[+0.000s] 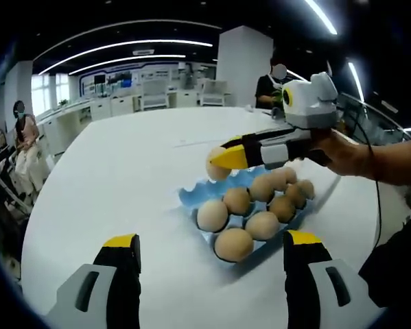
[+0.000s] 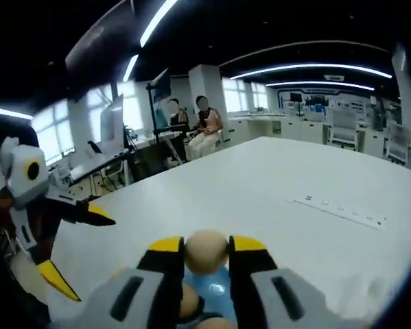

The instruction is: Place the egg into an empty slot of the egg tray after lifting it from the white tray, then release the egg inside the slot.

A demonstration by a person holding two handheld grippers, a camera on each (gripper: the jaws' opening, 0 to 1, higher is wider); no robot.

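Note:
A blue egg tray [image 1: 189,196] lies on the white table and holds several brown eggs [image 1: 233,244]. In the left gripper view my right gripper [image 1: 222,159] reaches in from the right, shut on an egg [image 1: 215,171] just above the tray's far left corner. In the right gripper view that egg [image 2: 206,251] sits between the yellow-tipped jaws of the right gripper [image 2: 206,248], with the blue tray [image 2: 217,286] directly below. My left gripper [image 1: 212,241] stands open just in front of the tray, nothing between its jaws. It appears again as the left gripper [image 2: 80,248] at the left of the right gripper view.
The white table [image 1: 123,171] stretches wide around the tray. A long white power strip [image 2: 342,205] lies farther out on it. A hand [image 1: 353,154] holds the right gripper. People sit at desks [image 2: 191,133] beyond the table.

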